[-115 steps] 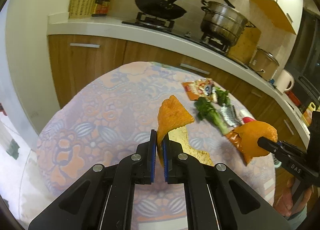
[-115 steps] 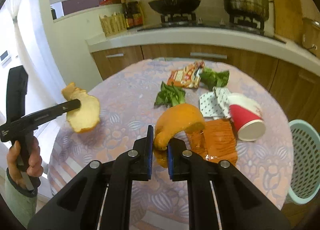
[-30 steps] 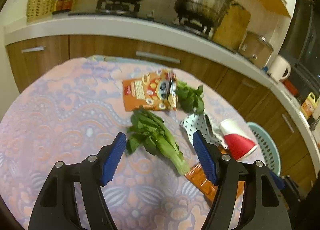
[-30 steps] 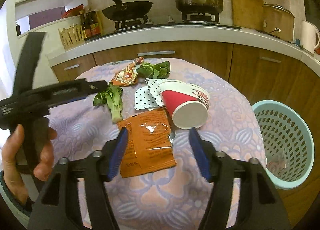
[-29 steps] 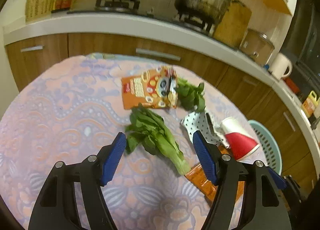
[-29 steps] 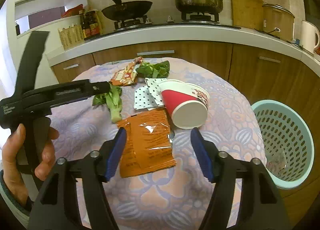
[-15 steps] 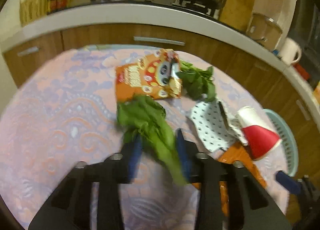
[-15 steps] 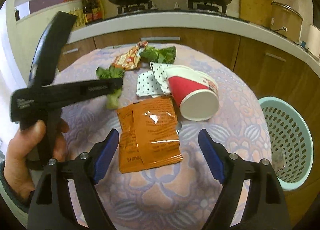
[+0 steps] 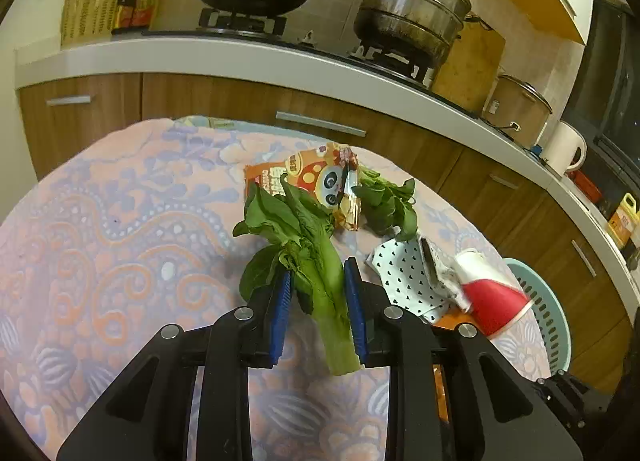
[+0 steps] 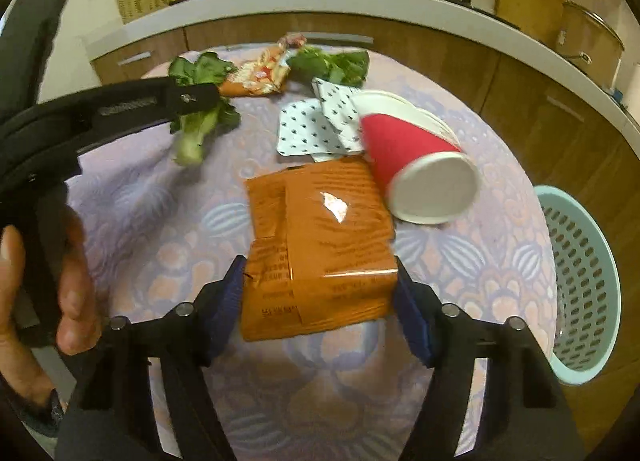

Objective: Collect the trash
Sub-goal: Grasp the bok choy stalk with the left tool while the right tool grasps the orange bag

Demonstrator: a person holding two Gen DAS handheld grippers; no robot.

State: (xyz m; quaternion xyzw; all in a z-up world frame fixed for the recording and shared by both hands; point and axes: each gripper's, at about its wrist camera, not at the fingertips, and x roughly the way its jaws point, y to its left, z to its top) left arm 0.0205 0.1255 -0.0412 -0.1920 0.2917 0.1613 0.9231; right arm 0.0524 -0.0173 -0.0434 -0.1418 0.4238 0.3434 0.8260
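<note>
A: L side?
B: Left gripper [image 9: 316, 301] narrow, pads pinching the green vegetable [image 9: 308, 261] by its stalk, just over the desk [image 9: 120, 221].
A: R side?
B: Right gripper [image 10: 318, 313] spread wide, 2 pads flanking the orange packet [image 10: 320, 249] lying flat. Red cup [image 10: 416, 169] on its side touching it; basket [image 10: 580, 281] beside desk edge.

crowded right half, open left half

the worktop [image 9: 100, 221] lies bare on its left side and along the near edge. toward the right, the leafy stalk [image 9: 308, 261], panda snack bag [image 9: 316, 177], second leaf bunch [image 9: 386, 201], dotted wrapper [image 10: 316, 123], red cup [image 10: 408, 157] and orange packet [image 10: 320, 245] sit close together, some touching. the mint basket [image 10: 584, 281] stands just beyond the right edge.
</note>
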